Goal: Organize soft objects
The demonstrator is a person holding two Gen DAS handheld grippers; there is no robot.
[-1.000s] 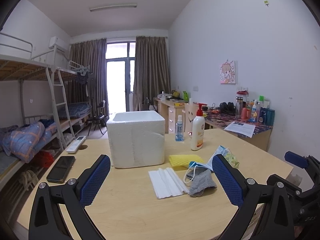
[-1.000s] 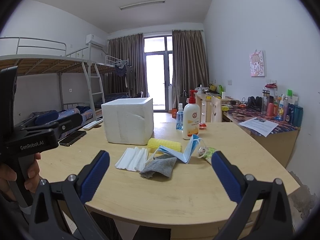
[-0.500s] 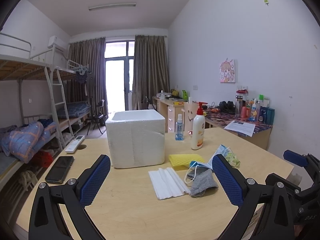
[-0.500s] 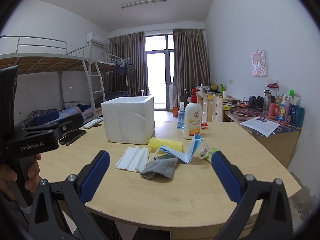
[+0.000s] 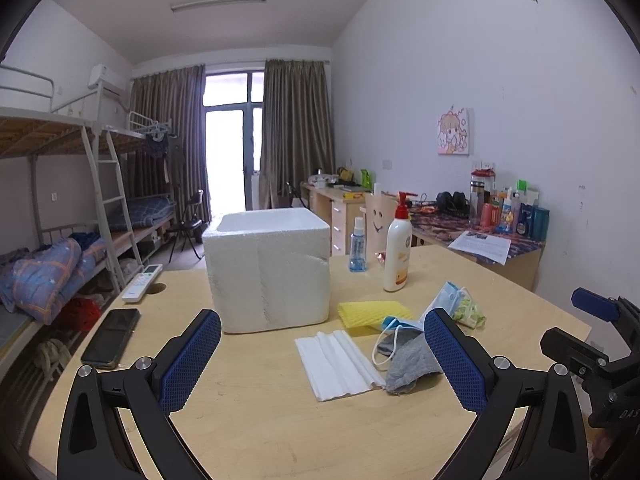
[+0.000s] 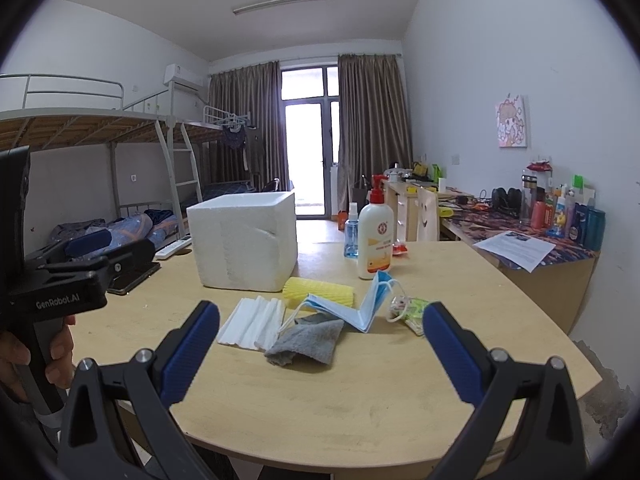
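On the pale wooden round table (image 6: 360, 392) I count five soft things in one loose cluster: one white pleated foam sheet (image 5: 340, 364), one grey cloth sock (image 6: 306, 342) touching its edge, one yellow ribbed sponge (image 6: 320, 290), one blue folded face mask (image 6: 360, 306) lying partly over the sock, and one small green wipes packet (image 6: 412, 308) just beside the mask. One white square styrofoam box (image 5: 270, 270) stands open-topped behind them (its inside is hidden from here, so I cannot tell what it holds). Two bottles stand near it: one white pump lotion bottle (image 6: 374, 240) and one small blue spray bottle (image 5: 357, 246). The left gripper (image 5: 322, 364) and right gripper (image 6: 322, 356) both hover with jaws spread wide, holding nothing.
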